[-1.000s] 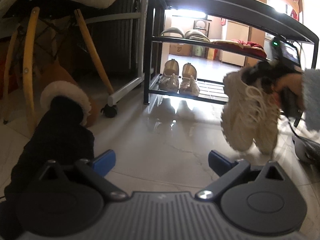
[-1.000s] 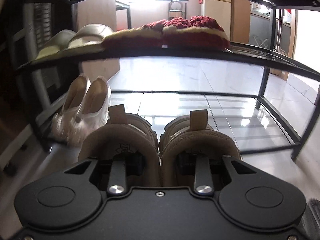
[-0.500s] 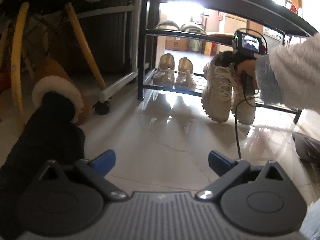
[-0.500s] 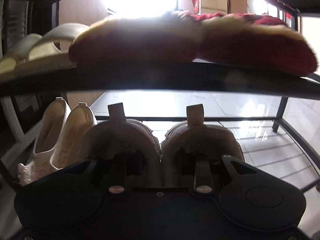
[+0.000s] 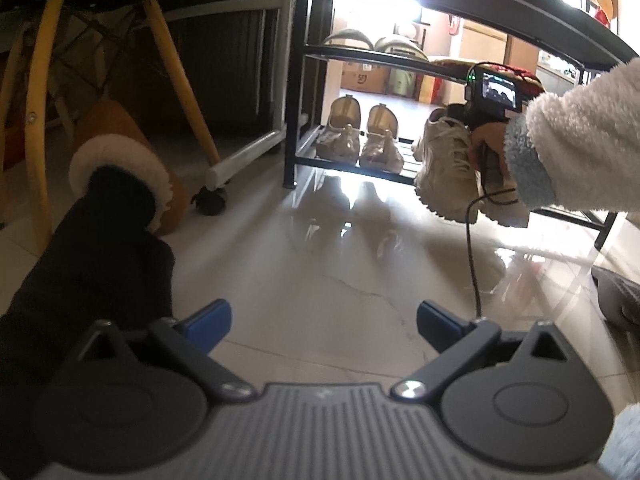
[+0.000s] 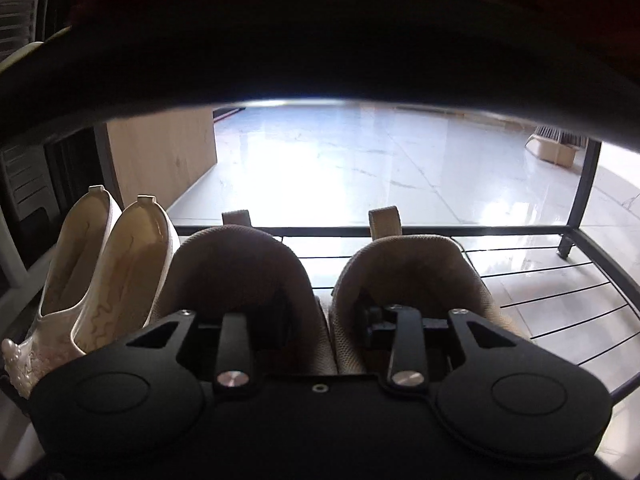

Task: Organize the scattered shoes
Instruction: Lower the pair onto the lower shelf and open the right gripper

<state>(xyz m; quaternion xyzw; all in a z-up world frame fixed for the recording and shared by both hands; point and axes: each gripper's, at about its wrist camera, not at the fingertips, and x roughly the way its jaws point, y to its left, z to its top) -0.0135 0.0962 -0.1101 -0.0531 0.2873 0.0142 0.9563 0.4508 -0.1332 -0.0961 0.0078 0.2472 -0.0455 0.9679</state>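
My right gripper (image 6: 324, 316) is shut on a pair of cream sneakers (image 6: 256, 268), one finger in each shoe, pinching their inner sides together. In the left wrist view the sneakers (image 5: 452, 168) hang toes down at the front edge of the black shoe rack's bottom shelf (image 5: 352, 168), right of a pair of pale flats (image 5: 360, 136). The flats also show in the right wrist view (image 6: 92, 264). My left gripper (image 5: 320, 320) is open and empty, low over the floor in front of the rack.
A fur-trimmed brown boot (image 5: 120, 168) and dark fabric (image 5: 80, 280) lie at the left by yellow chair legs (image 5: 176, 76). Sandals (image 5: 372, 40) and red slippers (image 5: 516, 74) sit on the middle shelf. A grey shoe (image 5: 618, 300) lies at the far right.
My right gripper has carried the sneakers forward and down, under the middle shelf and over the bottom shelf beside the flats. The left gripper has stayed open and nearly still.
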